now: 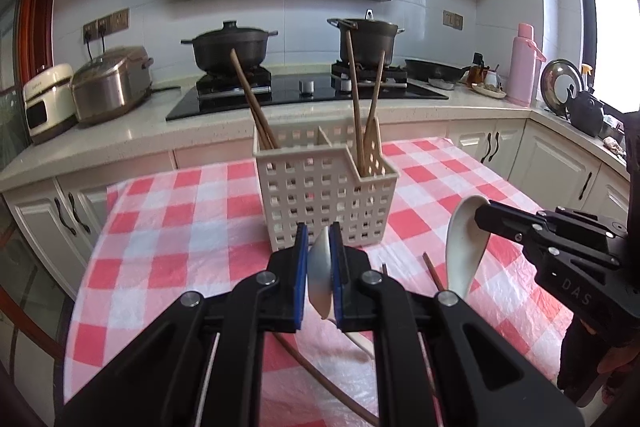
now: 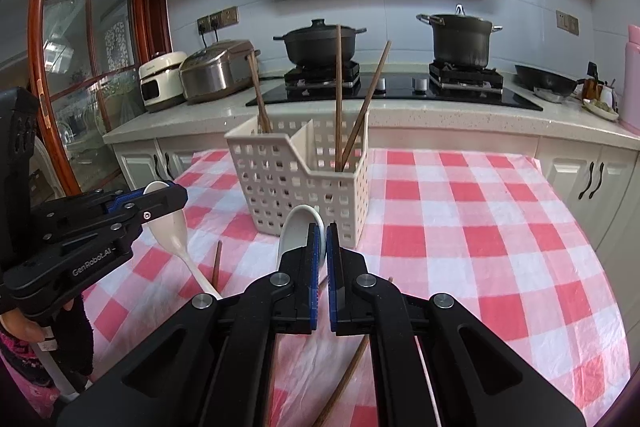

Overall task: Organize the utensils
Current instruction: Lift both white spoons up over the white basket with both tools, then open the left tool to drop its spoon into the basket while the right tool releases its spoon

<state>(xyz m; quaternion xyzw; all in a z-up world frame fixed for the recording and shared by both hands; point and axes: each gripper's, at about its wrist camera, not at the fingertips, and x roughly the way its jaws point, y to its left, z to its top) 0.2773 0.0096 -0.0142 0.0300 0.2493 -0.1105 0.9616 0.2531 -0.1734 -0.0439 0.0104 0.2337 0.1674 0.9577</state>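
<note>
A white perforated utensil basket (image 1: 326, 187) (image 2: 298, 179) with two compartments stands on the checked tablecloth and holds several brown chopsticks (image 1: 362, 107) (image 2: 339, 91). My left gripper (image 1: 320, 233) is shut on the bowl of a white ceramic spoon (image 1: 320, 273), just in front of the basket; it shows in the right wrist view (image 2: 166, 193) with its spoon (image 2: 172, 231). My right gripper (image 2: 322, 233) is shut on a second white spoon (image 2: 296, 231), also close to the basket; it shows in the left wrist view (image 1: 486, 213) with its spoon (image 1: 464, 247). Loose chopsticks (image 1: 434, 273) (image 2: 217, 263) lie on the cloth.
The table with the red-and-white checked cloth (image 1: 180, 227) (image 2: 480, 227) stands before a kitchen counter (image 1: 120, 135). On the counter are a hob with two black pots (image 1: 230, 47) (image 2: 460, 37), rice cookers (image 1: 112, 83) and a pink flask (image 1: 522, 67).
</note>
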